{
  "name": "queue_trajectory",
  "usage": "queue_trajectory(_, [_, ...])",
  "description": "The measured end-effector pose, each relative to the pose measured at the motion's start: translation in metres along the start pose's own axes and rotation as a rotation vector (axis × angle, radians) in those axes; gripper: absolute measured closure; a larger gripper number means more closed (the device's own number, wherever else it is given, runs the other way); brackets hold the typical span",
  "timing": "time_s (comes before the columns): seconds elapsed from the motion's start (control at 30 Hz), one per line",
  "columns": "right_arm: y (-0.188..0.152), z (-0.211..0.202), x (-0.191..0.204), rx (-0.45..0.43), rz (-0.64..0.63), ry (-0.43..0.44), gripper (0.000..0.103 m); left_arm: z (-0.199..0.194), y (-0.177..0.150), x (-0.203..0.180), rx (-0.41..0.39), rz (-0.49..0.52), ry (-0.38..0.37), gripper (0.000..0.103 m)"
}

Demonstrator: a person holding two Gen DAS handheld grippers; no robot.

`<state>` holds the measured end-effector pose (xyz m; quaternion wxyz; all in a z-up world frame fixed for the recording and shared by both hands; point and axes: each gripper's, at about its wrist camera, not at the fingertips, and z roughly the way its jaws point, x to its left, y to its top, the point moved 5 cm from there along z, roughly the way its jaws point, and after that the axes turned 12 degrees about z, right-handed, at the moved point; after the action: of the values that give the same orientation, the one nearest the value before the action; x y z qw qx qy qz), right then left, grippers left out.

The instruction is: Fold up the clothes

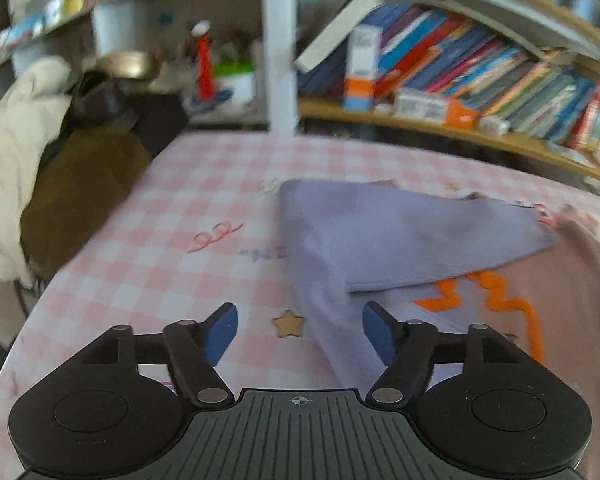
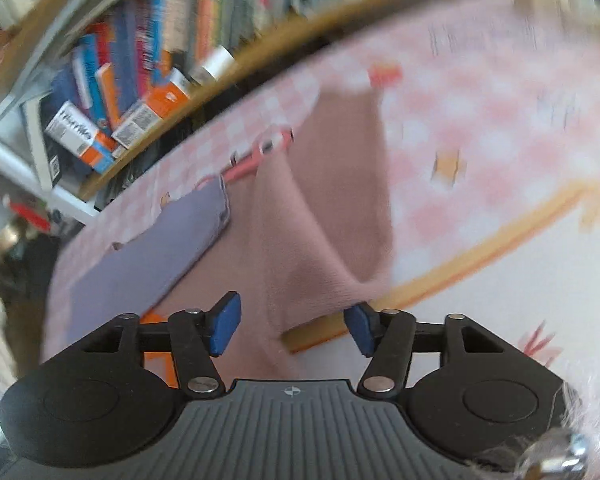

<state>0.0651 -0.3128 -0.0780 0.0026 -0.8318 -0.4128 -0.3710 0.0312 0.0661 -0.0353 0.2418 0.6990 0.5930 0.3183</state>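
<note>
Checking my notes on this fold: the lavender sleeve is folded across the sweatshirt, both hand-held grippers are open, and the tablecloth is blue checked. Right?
Not quite. The tablecloth is pink and white checked, not blue, as the left wrist view shows. The rest stands: the lavender sleeve lies folded across the sweatshirt, and the left hand-held gripper and right hand-held gripper are open.

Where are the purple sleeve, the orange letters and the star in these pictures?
purple sleeve (image 1: 400,236), left wrist view, on the middle of the folded-over part.
orange letters (image 1: 496,296), left wrist view, on a stroke of the raised orange lettering.
star (image 1: 288,323), left wrist view, on the centre of the tan star printed on the tablecloth.
</note>
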Motion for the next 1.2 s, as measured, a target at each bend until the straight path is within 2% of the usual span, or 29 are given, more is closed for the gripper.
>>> queue_trajectory(0.07, [0.002,-0.009,0.001,-0.042,-0.048,0.008,0.042,-0.006,0.001,-0.013,-0.030,0.032,-0.020,0.028])
queue_trajectory(0.1, [0.004,-0.014,0.002,-0.063,-0.073,0.013,0.041,-0.008,0.002,-0.020,-0.044,0.045,-0.030,0.023])
queue_trajectory(0.2, [0.012,-0.020,-0.008,-0.092,-0.061,0.018,0.039,-0.010,0.002,-0.042,-0.046,0.090,-0.052,0.021])
queue_trajectory(0.3, [0.028,-0.023,-0.022,-0.144,-0.036,-0.044,0.039,-0.010,-0.005,-0.062,-0.017,0.129,-0.058,0.021])
queue_trajectory(0.4, [0.051,-0.017,-0.030,-0.173,-0.073,-0.117,0.040,-0.011,-0.020,-0.078,0.037,0.135,-0.055,0.021])
queue_trajectory(0.53, [0.080,0.011,-0.018,-0.155,-0.240,-0.182,0.043,-0.018,-0.033,-0.094,0.071,0.136,-0.042,0.021])
queue_trajectory(0.6, [0.089,0.031,-0.007,-0.116,-0.312,-0.193,0.045,-0.025,-0.037,-0.101,0.075,0.136,-0.028,0.021])
queue_trajectory(0.67, [0.096,0.052,0.002,-0.072,-0.366,-0.212,0.050,-0.036,-0.043,-0.105,0.078,0.132,-0.002,0.021])
queue_trajectory(0.73, [0.097,0.066,0.006,-0.059,-0.404,-0.252,0.064,-0.047,-0.049,-0.107,0.080,0.118,0.024,0.021])
queue_trajectory(0.83, [0.097,0.080,0.011,-0.038,-0.451,-0.279,0.071,-0.059,-0.057,-0.100,0.088,0.072,0.071,0.021])
queue_trajectory(0.9, [0.094,0.082,0.015,-0.022,-0.481,-0.268,0.092,-0.062,-0.059,-0.097,0.094,0.041,0.086,0.021])
queue_trajectory(1.0, [0.088,0.073,0.018,-0.029,-0.531,-0.247,0.095,-0.062,-0.057,-0.097,0.096,0.022,0.098,0.021])
queue_trajectory(1.07, [0.090,0.055,0.019,-0.099,-0.530,-0.230,0.096,-0.061,-0.051,-0.101,0.086,0.039,0.097,0.021])
queue_trajectory(1.2, [0.104,-0.006,0.008,-0.331,-0.496,-0.237,0.096,-0.057,-0.040,-0.120,0.058,0.100,0.069,0.021])
